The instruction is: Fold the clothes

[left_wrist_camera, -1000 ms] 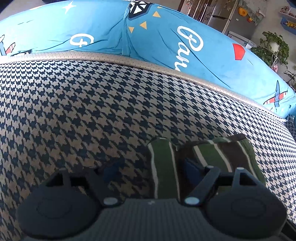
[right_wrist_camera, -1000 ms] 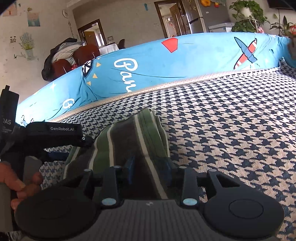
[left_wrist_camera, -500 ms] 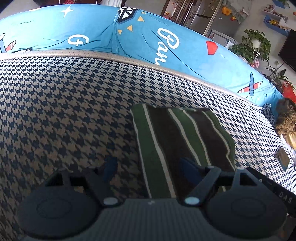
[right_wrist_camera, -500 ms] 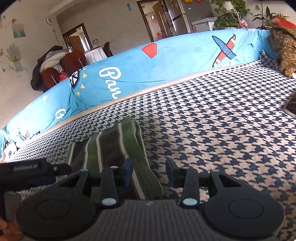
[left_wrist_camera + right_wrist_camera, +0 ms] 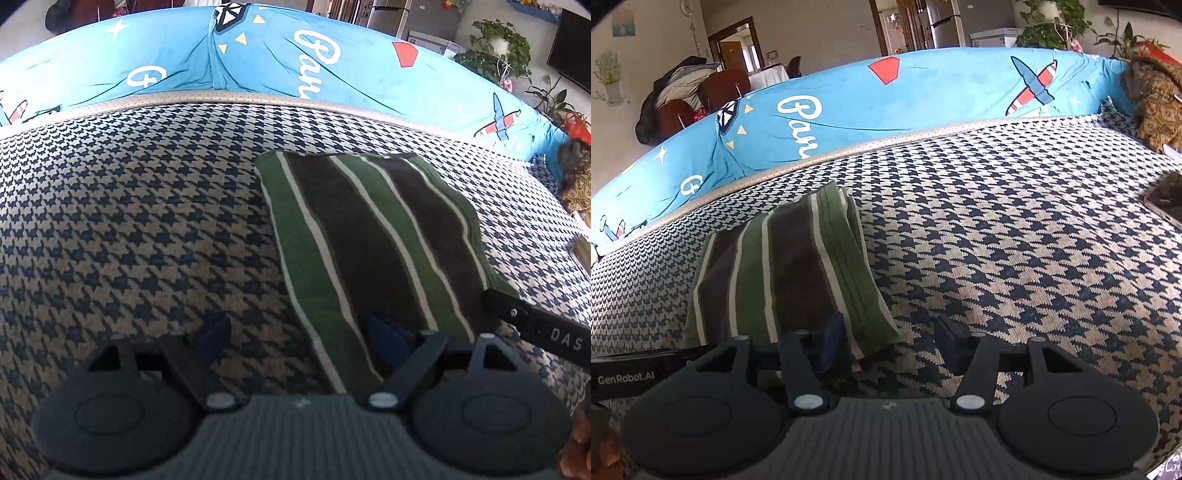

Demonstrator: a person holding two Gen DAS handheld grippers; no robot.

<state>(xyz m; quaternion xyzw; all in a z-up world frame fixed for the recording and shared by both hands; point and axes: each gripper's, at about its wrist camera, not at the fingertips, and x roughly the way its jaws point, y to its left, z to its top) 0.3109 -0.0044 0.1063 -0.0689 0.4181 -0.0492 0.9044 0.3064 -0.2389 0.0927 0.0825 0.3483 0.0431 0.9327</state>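
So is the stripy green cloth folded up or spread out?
Folded. The cloth lies as a small neat rectangle on the checked sofa, and stacked layers show along its right edge. Both grippers are open and off it.

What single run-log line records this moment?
garment: striped cloth folded, flat on sofa | left gripper: open | right gripper: open

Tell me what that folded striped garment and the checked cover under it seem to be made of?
The striped garment looks like soft knit, perhaps cotton: matte, limp, with stacked layers at its edge. The checked cover looks like coarse woven or knitted yarn: a ribbed, matte houndstooth texture. The exact fibres cannot be told.
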